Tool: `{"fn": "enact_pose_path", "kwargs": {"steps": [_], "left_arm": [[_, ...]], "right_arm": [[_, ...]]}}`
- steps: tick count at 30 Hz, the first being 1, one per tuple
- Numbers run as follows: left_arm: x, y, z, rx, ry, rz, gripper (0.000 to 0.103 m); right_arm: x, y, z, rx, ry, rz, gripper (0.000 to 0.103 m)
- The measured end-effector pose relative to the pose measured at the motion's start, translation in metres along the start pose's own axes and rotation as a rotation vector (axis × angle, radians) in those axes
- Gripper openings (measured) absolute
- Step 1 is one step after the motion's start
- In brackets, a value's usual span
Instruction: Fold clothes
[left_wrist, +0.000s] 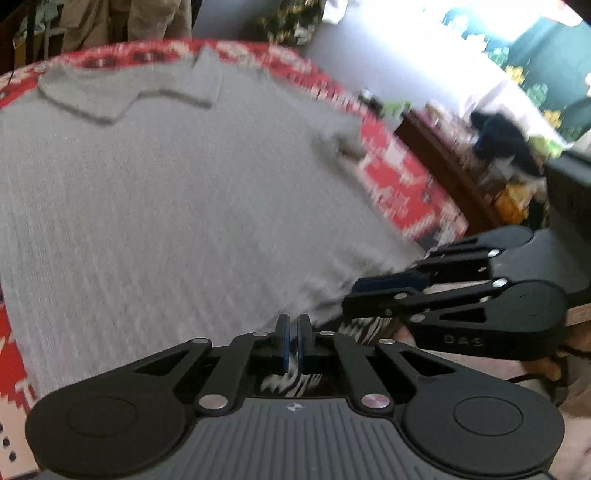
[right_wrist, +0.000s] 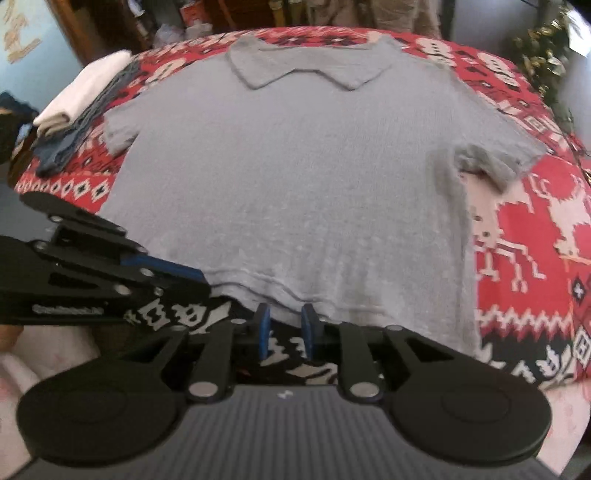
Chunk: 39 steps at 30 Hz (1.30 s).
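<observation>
Grey knit short-sleeved collared shirt (right_wrist: 295, 177) lies spread flat on the red patterned surface (right_wrist: 535, 221) ahead of both; left hand-held gripper (left_wrist: 294, 341) pressed together, right hand-held gripper (right_wrist: 285, 325) apart at the hem, so hem-grasp stage, fitting either closing or letting go.

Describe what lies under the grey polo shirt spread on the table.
Under the grey polo shirt lies a red patterned cloth, showing around its edges. The cloth's pattern directly beneath the shirt is covered, so it cannot be seen.
</observation>
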<state>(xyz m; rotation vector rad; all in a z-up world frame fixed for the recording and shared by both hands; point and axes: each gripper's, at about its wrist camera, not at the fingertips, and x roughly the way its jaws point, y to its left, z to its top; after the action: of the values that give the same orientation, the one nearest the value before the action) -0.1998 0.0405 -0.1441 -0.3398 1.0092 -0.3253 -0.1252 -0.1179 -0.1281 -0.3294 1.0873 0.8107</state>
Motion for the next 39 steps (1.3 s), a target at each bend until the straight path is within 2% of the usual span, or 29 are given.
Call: {"fn": "enact_pose_path", "kwargs": {"steps": [3, 6, 9, 12, 15, 19, 22, 28, 30, 34, 37, 39], "left_arm": [[0.006, 0.001, 0.008, -0.018, -0.029, -0.027, 0.004], [0.016, 0.003, 0.005, -0.016, 0.020, -0.036, 0.000], [0.015, 0.002, 0.003, -0.015, 0.020, -0.040, 0.000], [0.010, 0.002, 0.006, -0.025, 0.002, -0.046, 0.000], [0.006, 0.001, 0.009, -0.035, -0.016, -0.051, 0.000], [0.001, 0.000, 0.012, -0.049, -0.040, -0.059, 0.002], [0.001, 0.003, 0.010, -0.051, -0.016, -0.054, 0.002], [0.002, 0.008, 0.003, -0.054, 0.040, -0.041, 0.002], [0.003, 0.010, 0.001, -0.054, 0.058, -0.037, 0.002], [-0.003, 0.005, 0.006, -0.037, 0.014, -0.072, 0.002], [0.009, 0.002, 0.013, -0.033, 0.027, -0.041, 0.004], [0.014, 0.003, 0.011, -0.032, 0.045, -0.028, 0.003]], "right_arm": [[-0.002, -0.003, 0.007, 0.003, -0.054, -0.012, 0.007], [0.008, 0.004, 0.014, -0.028, -0.063, 0.032, 0.000], [0.017, 0.006, 0.009, -0.056, 0.001, 0.039, 0.000], [0.011, 0.000, 0.000, -0.034, 0.019, 0.064, 0.000], [-0.001, -0.009, -0.004, -0.012, 0.024, 0.053, 0.000], [-0.012, -0.024, 0.005, 0.053, -0.037, 0.030, 0.001], [0.000, -0.032, 0.011, 0.072, -0.017, 0.023, 0.001], [-0.004, -0.033, -0.009, 0.035, 0.045, 0.047, 0.001], [-0.010, -0.038, -0.010, 0.059, 0.038, 0.040, 0.001], [-0.020, -0.050, -0.007, 0.099, 0.006, 0.017, 0.002], [-0.018, -0.056, 0.004, 0.091, -0.029, -0.028, 0.002], [-0.008, -0.060, 0.004, 0.095, 0.004, -0.035, 0.002]]}}
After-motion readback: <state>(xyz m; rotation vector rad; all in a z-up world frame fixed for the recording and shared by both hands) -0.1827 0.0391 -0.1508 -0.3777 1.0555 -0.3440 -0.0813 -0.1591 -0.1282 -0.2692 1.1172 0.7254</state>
